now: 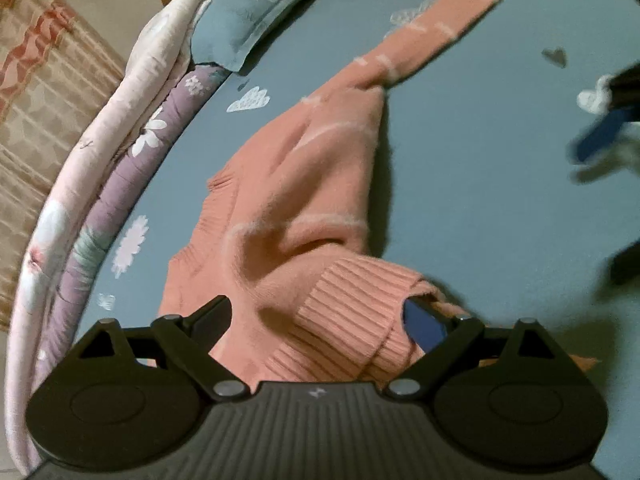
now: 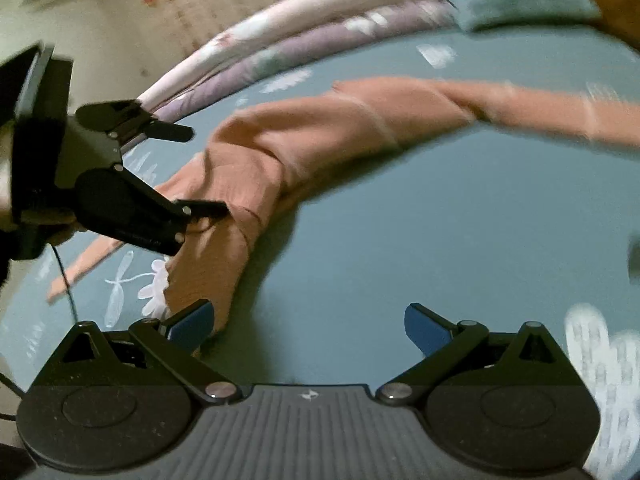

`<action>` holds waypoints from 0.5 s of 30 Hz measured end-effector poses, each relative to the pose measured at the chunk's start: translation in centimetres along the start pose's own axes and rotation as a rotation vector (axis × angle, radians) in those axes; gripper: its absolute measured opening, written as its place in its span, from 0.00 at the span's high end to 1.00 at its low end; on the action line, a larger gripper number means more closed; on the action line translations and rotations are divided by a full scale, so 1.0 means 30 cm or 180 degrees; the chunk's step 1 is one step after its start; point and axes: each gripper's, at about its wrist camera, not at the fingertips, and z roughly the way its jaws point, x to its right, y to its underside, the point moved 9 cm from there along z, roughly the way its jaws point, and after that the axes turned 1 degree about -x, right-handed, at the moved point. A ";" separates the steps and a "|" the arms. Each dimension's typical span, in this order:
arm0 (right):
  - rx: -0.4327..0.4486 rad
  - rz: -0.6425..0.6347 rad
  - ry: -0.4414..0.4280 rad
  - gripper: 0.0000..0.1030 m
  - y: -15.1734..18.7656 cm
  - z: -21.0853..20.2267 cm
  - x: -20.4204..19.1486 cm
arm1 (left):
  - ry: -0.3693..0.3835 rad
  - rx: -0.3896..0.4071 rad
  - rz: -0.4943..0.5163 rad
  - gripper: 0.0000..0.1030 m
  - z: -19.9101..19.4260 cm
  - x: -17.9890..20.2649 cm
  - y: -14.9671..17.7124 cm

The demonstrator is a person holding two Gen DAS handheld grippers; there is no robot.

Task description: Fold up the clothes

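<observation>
Pink sweater (image 1: 304, 184) lies rumpled on the blue bedsheet (image 1: 480, 184), one sleeve (image 1: 440, 20) stretched away ahead of the left gripper (image 1: 332, 320). Its ribbed cuff (image 1: 352, 320) sits bunched between that gripper's spread fingers; whether they pinch it, I cannot tell. To the sweater's right, the right gripper (image 2: 308, 320) is released, jaws wide over bare sheet. Folded quilts (image 1: 100, 184) and a pillow (image 1: 248, 20) lie beyond the left gripper's left side.

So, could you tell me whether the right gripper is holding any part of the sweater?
No, the right gripper stands open with only blue sheet between its fingers, beside the pink sweater.
</observation>
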 end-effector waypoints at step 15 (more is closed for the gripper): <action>-0.0074 -0.1203 0.0660 0.01 -0.081 0.218 -0.124 | 0.0110 0.0080 -0.1939 0.11 -0.086 -0.083 0.282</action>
